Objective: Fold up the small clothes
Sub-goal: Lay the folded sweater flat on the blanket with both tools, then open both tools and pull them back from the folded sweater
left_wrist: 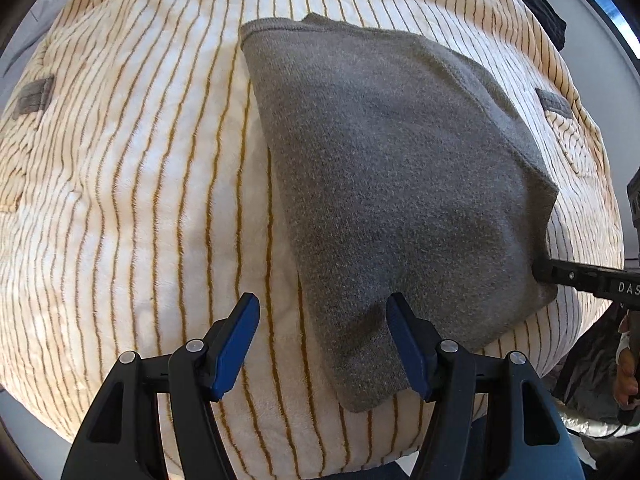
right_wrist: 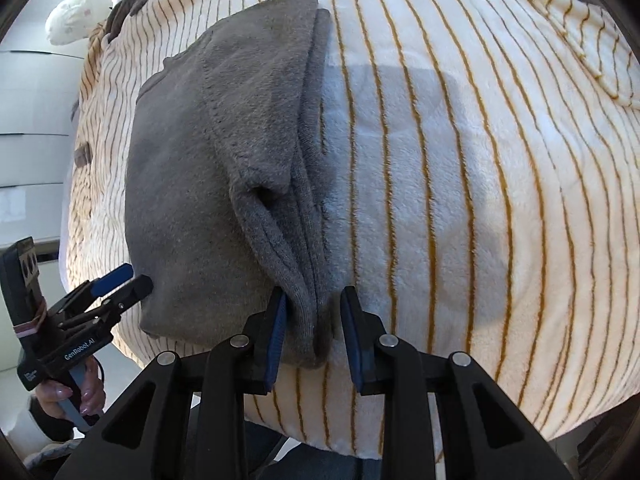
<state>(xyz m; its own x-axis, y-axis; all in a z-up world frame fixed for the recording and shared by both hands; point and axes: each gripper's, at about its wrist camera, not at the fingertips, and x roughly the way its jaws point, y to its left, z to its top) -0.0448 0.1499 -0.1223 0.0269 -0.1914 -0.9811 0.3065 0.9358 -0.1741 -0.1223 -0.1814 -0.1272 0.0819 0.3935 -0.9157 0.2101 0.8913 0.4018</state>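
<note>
A small grey knit garment (left_wrist: 392,184) lies folded on a cream blanket with mustard stripes (left_wrist: 132,184). My left gripper (left_wrist: 322,312) is open, its jaws spread over the garment's near left edge, the right finger above the cloth. In the right wrist view the garment (right_wrist: 208,168) shows bunched folds along its right edge. My right gripper (right_wrist: 314,312) is open, its jaws standing either side of that bunched edge without closing on it. The left gripper (right_wrist: 128,276) shows at the garment's left corner. The right gripper's finger (left_wrist: 580,276) reaches in from the right.
The striped blanket (right_wrist: 460,200) covers a rounded soft surface and has grey loop tabs (left_wrist: 34,98) near its edges. A white patterned bundle (right_wrist: 72,20) lies beyond the far corner. The person's hand (right_wrist: 76,392) holds the left gripper's handle.
</note>
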